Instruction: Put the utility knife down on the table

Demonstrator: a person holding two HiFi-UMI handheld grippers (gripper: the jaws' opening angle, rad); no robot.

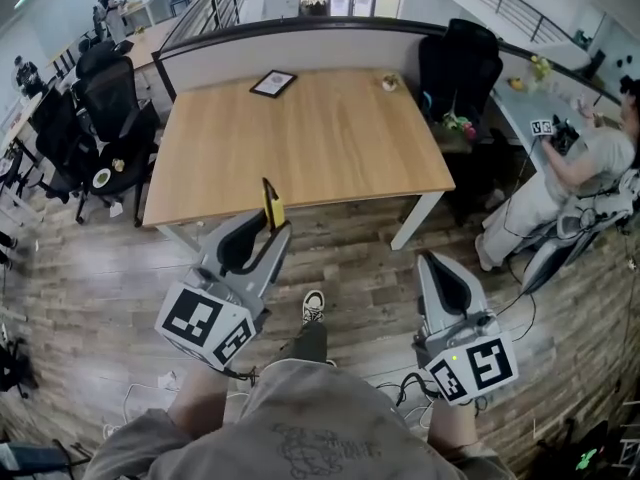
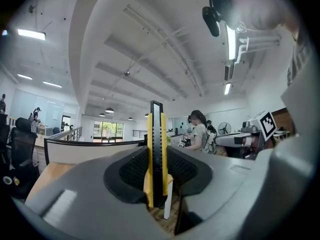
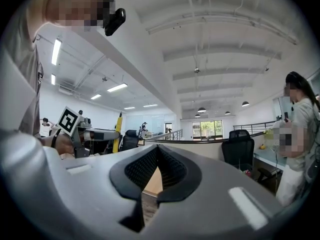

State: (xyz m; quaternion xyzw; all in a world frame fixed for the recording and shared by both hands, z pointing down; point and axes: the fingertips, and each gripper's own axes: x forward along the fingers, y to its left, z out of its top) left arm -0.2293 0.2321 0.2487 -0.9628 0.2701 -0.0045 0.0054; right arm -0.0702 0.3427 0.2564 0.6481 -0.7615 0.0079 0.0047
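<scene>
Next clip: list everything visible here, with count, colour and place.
light wooden table: one, pale brown, ahead of the person
yellow and black utility knife: one, held upright near the table's front edge
black-framed flat panel: one, dark, table's far edge
black office chairs: several, left of the table; one more at its far right
seated person: one, light clothes, desk at right
left gripper: one, grey, shut on the knife
right gripper: one, grey, fingers together, empty
</scene>
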